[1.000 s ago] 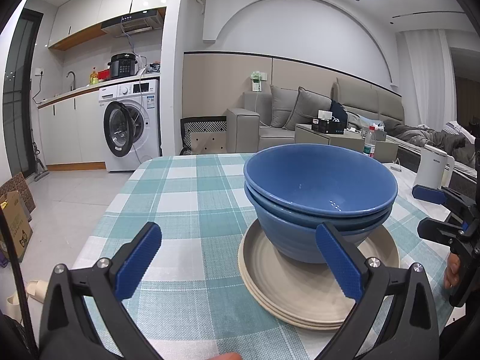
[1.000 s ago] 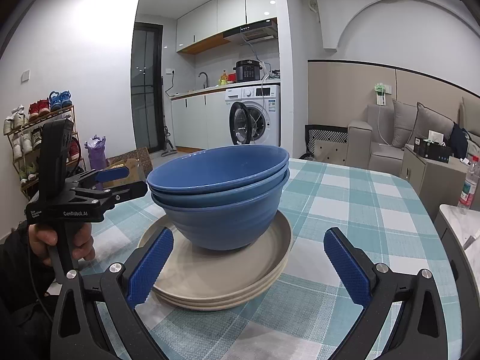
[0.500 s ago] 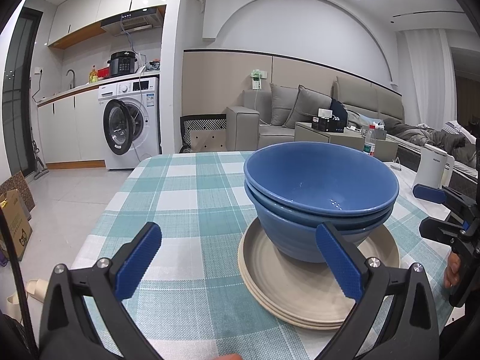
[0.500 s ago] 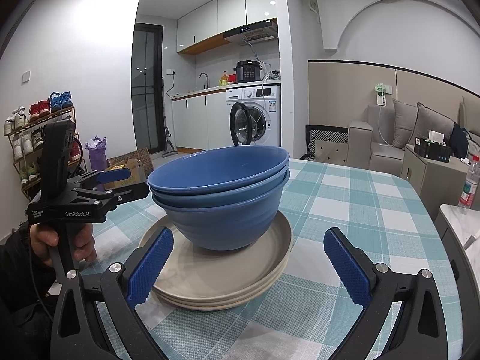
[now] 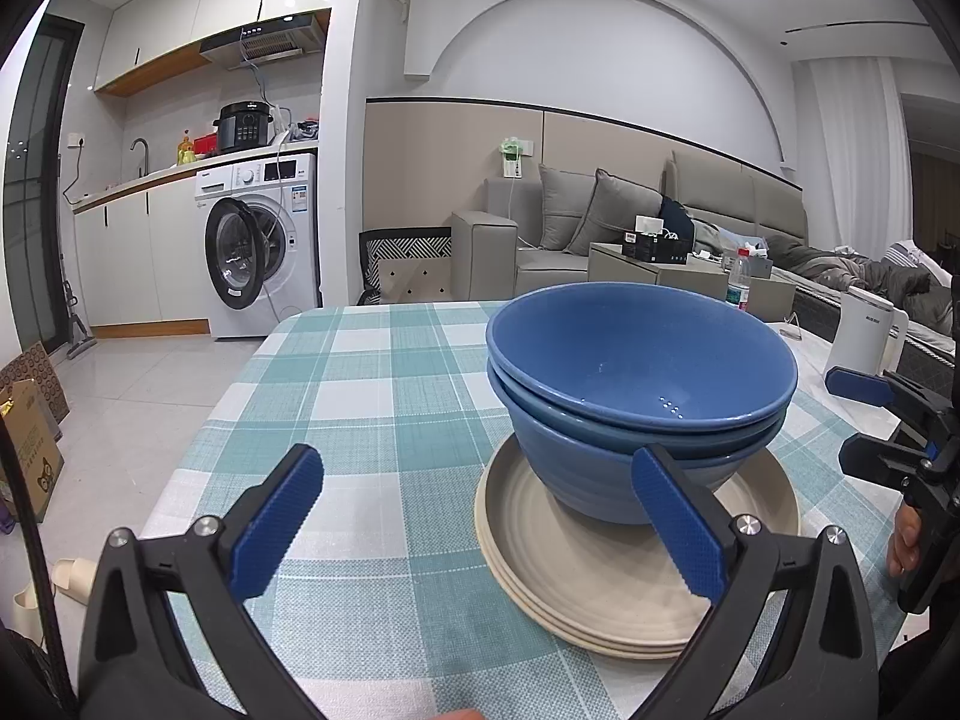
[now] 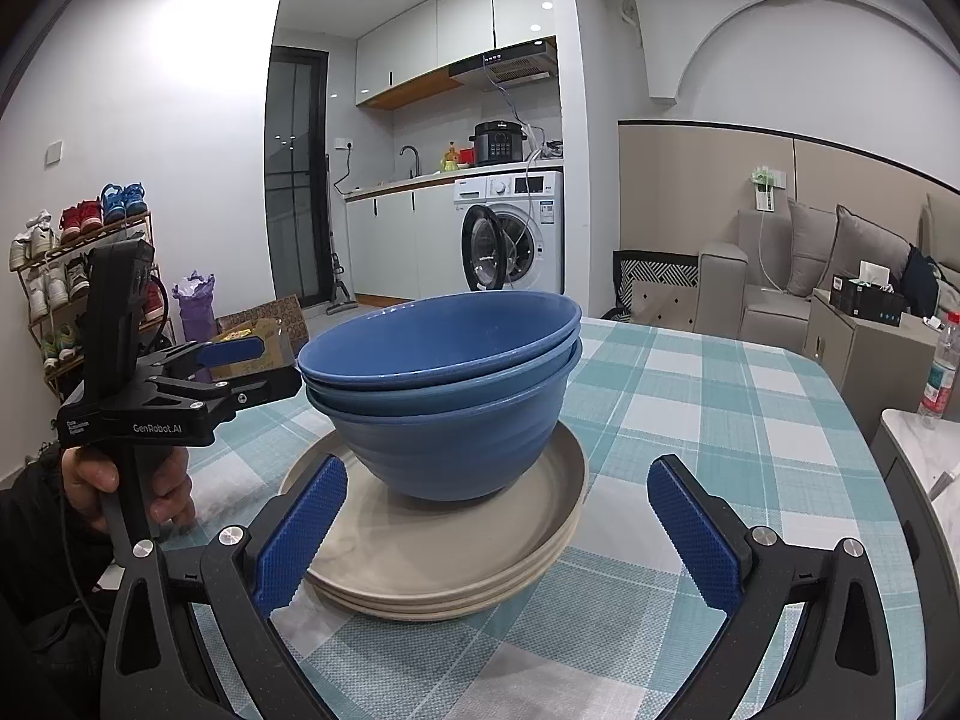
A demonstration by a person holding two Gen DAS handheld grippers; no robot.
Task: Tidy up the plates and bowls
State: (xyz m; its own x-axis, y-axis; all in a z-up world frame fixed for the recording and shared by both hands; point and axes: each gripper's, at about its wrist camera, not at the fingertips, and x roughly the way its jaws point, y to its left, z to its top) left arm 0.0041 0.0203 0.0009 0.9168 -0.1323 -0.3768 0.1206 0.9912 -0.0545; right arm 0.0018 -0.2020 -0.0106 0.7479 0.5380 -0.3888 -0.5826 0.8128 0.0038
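Both jaws stood wide apart: the left hand-held gripper [image 5: 474,516] and the right hand-held gripper [image 6: 495,516] each gripped nothing, held level.

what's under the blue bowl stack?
The blue bowls sit on a stack of beige plates, which rests on the checked tablecloth. The plate centres beneath the bowls are hidden, as is any cloth under the plates.

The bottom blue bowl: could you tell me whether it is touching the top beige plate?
Touching. The right wrist view shows the bottom blue bowl resting base-down on the top beige plate, with no gap.
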